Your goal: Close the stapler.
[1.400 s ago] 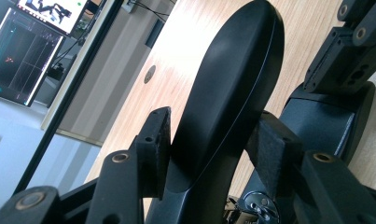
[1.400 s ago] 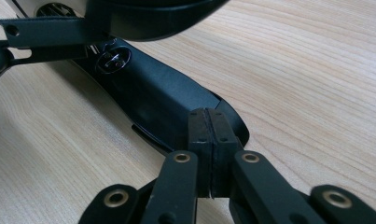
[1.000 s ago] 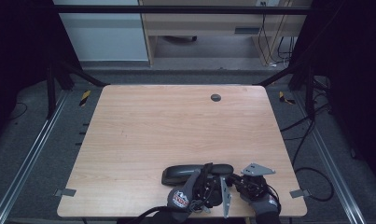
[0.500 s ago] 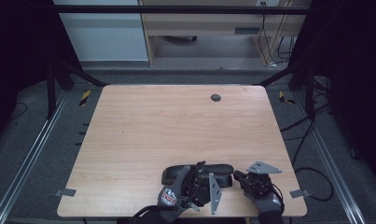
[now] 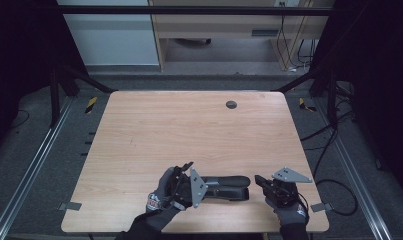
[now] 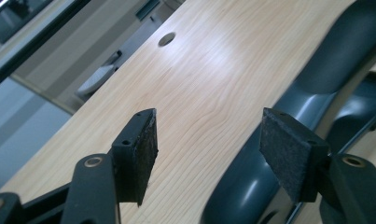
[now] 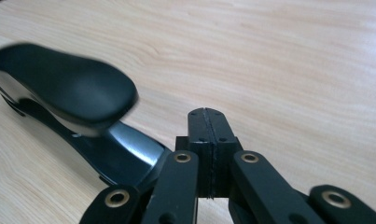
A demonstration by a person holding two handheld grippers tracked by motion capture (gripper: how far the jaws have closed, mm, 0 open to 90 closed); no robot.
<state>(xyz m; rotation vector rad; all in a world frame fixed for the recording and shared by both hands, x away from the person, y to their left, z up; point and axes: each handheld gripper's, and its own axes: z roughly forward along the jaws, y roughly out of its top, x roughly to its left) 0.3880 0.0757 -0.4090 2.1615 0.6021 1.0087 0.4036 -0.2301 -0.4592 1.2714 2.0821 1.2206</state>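
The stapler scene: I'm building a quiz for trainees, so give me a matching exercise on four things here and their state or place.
Things:
1. left gripper
2. right gripper
3. black stapler
4. round hole

States or places:
A. jaws pressed together, nothing between
B. far side of the table top
C. lying between the two hands
D. jaws apart, pads touching nothing

Pairs: 1-D, 2-A, 3-C, 4-B
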